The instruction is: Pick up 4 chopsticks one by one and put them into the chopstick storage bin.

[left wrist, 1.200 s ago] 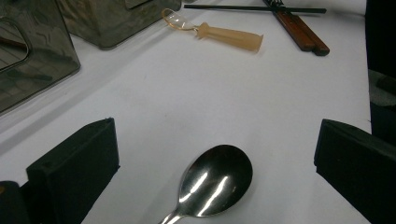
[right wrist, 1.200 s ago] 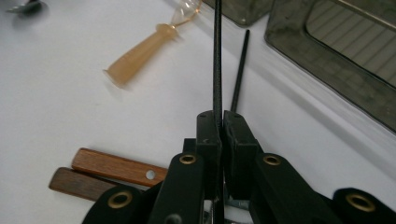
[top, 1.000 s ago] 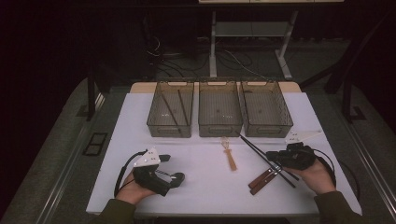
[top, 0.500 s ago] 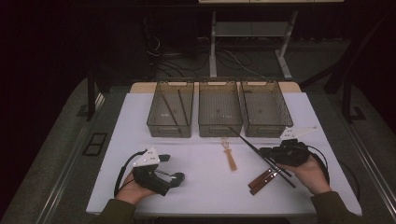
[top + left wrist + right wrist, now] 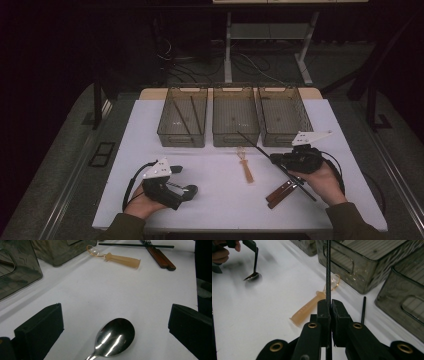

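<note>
My right gripper [image 5: 275, 159] is shut on a thin black chopstick [image 5: 252, 145], held off the table with its tip slanting toward the bins. In the right gripper view the jaws [image 5: 328, 315] pinch the chopstick [image 5: 328, 270], which runs straight ahead. A second black chopstick [image 5: 363, 308] lies on the table beside it. My left gripper [image 5: 186, 190] rests at the front left, open. A metal spoon [image 5: 115, 336] lies on the white table between its jaws, untouched by them.
Three smoky plastic bins stand in a row at the back: left bin [image 5: 181, 141] with dark chopsticks [image 5: 192, 112] inside, middle bin [image 5: 236, 141], right bin [image 5: 285, 141]. A tan-handled utensil [image 5: 245, 167] and two brown-handled pieces [image 5: 282, 191] lie mid-table.
My right gripper has moved left and toward the bins, rising slightly with the black chopstick in it. The left gripper and the spoon have stayed put.
</note>
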Available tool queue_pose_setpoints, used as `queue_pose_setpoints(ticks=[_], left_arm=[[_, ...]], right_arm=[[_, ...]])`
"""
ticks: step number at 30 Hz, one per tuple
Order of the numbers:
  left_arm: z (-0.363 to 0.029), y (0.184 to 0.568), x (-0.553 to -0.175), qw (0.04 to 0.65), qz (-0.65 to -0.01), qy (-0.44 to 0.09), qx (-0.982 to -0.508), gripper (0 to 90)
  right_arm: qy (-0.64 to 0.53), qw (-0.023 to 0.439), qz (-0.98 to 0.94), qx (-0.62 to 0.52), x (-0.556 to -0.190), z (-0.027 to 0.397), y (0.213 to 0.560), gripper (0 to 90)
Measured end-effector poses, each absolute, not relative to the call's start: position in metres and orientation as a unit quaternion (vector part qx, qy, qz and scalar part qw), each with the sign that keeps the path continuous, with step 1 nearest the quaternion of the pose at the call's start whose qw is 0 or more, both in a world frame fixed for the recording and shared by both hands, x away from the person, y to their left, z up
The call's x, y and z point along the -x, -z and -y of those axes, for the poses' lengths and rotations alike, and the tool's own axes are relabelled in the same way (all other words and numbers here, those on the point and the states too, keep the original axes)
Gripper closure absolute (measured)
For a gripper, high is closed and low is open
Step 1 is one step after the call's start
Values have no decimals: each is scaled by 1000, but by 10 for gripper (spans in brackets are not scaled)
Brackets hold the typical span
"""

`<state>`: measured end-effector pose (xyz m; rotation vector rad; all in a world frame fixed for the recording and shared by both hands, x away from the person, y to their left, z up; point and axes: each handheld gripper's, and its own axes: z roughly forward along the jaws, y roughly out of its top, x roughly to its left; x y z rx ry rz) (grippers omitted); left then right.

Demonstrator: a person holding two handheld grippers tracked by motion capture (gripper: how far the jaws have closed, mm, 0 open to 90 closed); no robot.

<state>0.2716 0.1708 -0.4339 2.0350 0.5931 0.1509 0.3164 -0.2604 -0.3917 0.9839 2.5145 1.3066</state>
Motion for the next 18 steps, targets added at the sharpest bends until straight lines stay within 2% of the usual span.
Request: queue_pose_setpoints(ticks=[18], left_arm=[[-170,434,-271,490,-248,-61,-833,0]], right_arm=[[-454,63,-830,-317,-337,219,385,857]])
